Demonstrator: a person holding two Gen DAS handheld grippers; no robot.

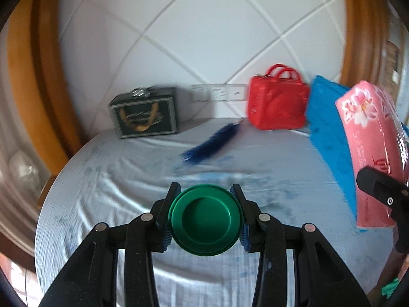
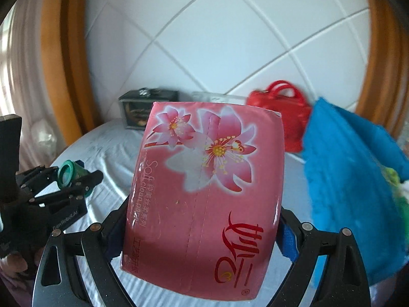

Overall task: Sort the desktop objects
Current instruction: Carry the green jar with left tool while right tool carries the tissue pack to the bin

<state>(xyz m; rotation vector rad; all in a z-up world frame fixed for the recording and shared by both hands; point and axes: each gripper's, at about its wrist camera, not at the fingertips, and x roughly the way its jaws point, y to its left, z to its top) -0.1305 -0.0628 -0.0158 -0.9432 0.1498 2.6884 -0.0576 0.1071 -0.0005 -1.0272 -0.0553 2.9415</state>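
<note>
White tiled wall with diagonal grout lines closes off the far side of what I see through the left wrist camera, framed by curved orange-brown wood, and below it lies a table [image 1: 107, 179] covered in a wrinkled pale grey cloth. My left gripper [image 1: 205, 192] is clamped on a round green lid [image 1: 205, 220], one blue pad pressing each side of its rim, and the lid is lifted above the near edge of the table. At the far edge a dark gift box [image 1: 144, 113] with a gold emblem stands toward the left and a red handbag [image 1: 277, 102] toward the right, both against the wall. A dark blue tassel [image 1: 211, 143] lies on the cloth in front of the handbag. A blue cloth bag [image 1: 328, 130] stands at the right edge, and in front of it hangs the pink tissue pack [image 1: 368, 138]. Through the right wrist camera my right gripper [image 2: 202, 232] grips that tissue pack [image 2: 204, 192] by its two long sides, flower print facing the lens, held clear above the cloth near the front edge. The left gripper [image 2: 72, 176] shows at the left with the green lid [image 2: 67, 174] between its fingers. Gift box [image 2: 145, 110], handbag [image 2: 283, 117] and blue bag [image 2: 352, 179] sit behind the pack.
</note>
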